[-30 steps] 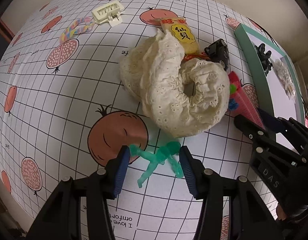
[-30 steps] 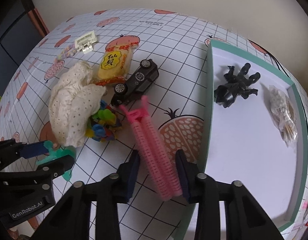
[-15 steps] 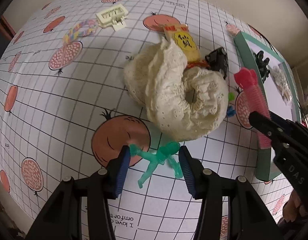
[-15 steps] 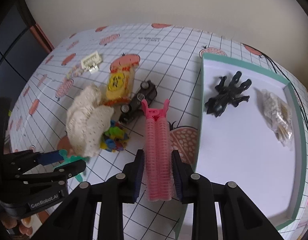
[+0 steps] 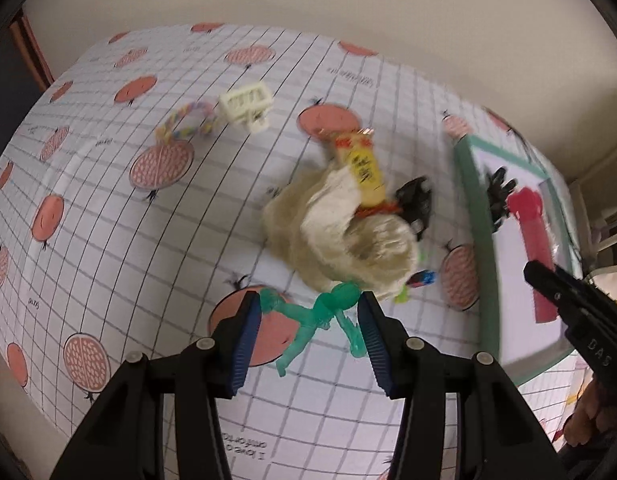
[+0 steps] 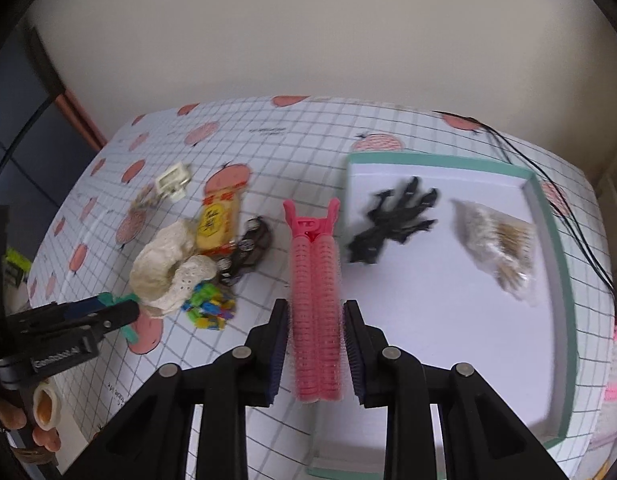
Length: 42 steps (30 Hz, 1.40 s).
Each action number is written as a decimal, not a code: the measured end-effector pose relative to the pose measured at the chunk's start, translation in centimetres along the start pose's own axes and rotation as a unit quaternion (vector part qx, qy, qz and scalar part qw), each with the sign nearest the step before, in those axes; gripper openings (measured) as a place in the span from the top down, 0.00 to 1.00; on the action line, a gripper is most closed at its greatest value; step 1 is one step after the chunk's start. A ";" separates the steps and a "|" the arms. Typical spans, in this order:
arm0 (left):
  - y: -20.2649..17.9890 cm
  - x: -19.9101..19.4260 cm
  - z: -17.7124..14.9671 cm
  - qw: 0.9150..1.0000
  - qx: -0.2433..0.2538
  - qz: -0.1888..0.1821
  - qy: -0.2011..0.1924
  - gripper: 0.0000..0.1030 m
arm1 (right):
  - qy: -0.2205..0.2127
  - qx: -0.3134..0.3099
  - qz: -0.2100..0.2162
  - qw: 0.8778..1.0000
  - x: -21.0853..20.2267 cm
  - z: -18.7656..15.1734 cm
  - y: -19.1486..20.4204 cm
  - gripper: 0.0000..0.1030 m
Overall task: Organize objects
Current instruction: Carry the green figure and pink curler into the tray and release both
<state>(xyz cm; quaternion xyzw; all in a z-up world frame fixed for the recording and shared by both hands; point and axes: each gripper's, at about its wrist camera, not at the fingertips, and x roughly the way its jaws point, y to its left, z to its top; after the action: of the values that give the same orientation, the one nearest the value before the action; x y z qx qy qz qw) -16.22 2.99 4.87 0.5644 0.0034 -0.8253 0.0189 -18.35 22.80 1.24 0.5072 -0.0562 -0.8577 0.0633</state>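
My right gripper point(image 6: 314, 354) is shut on a pink hair roller clip point(image 6: 314, 280) and holds it in the air over the left edge of the green-rimmed white tray point(image 6: 548, 216). The clip also shows in the left wrist view point(image 5: 534, 248). My left gripper point(image 5: 308, 344) is shut on a translucent green toy figure point(image 5: 316, 320) and holds it above the table. In the tray lie a black claw clip point(image 6: 392, 220) and a clear packet point(image 6: 496, 248). A cream lace scrunchie point(image 5: 340, 236) lies just beyond the left gripper.
On the pomegranate-print tablecloth point(image 5: 108, 240) lie a yellow snack packet point(image 6: 218, 220), a black toy car point(image 6: 248, 252), small coloured clips point(image 6: 208, 308), a cream claw clip point(image 5: 246, 106) and a pastel braided hair tie point(image 5: 188, 122). A wall stands behind the table.
My right gripper has lifted the pink roller clip off the table and carried it right, over the tray edge. My left gripper has closed on the green figure and risen with it.
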 end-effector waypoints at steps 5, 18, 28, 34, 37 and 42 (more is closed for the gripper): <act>-2.1 0.4 1.2 0.999 0.029 -0.015 -0.024 0.50 | -0.003 0.032 -0.019 0.999 -0.8 -0.2 -3.5 0.72; -10.5 0.1 0.5 0.991 0.097 -0.083 -0.050 0.50 | 0.002 0.113 -0.063 0.992 -1.9 -1.9 -12.0 0.72; -18.5 3.8 -2.0 0.976 0.187 -0.106 -0.039 0.49 | 0.022 0.143 -0.090 0.985 -1.0 -3.2 -15.4 0.72; -19.6 6.1 -2.7 0.976 0.185 -0.110 -0.010 0.49 | 0.036 0.143 -0.098 0.984 -0.1 -3.7 -15.8 0.71; -19.6 6.7 -2.9 0.976 0.188 -0.110 -0.004 0.48 | 0.041 0.144 -0.100 0.984 0.2 -3.8 -15.8 0.71; -19.3 7.0 -2.8 0.977 0.179 -0.114 0.008 0.48 | 0.040 0.146 -0.101 0.983 0.0 -3.8 -15.8 0.66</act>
<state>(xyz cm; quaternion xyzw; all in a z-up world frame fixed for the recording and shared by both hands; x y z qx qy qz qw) -16.81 22.13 -2.97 0.5609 -0.0795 -0.8048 -0.1769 -15.89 38.21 -3.14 0.5476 -0.1263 -0.8215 -0.0964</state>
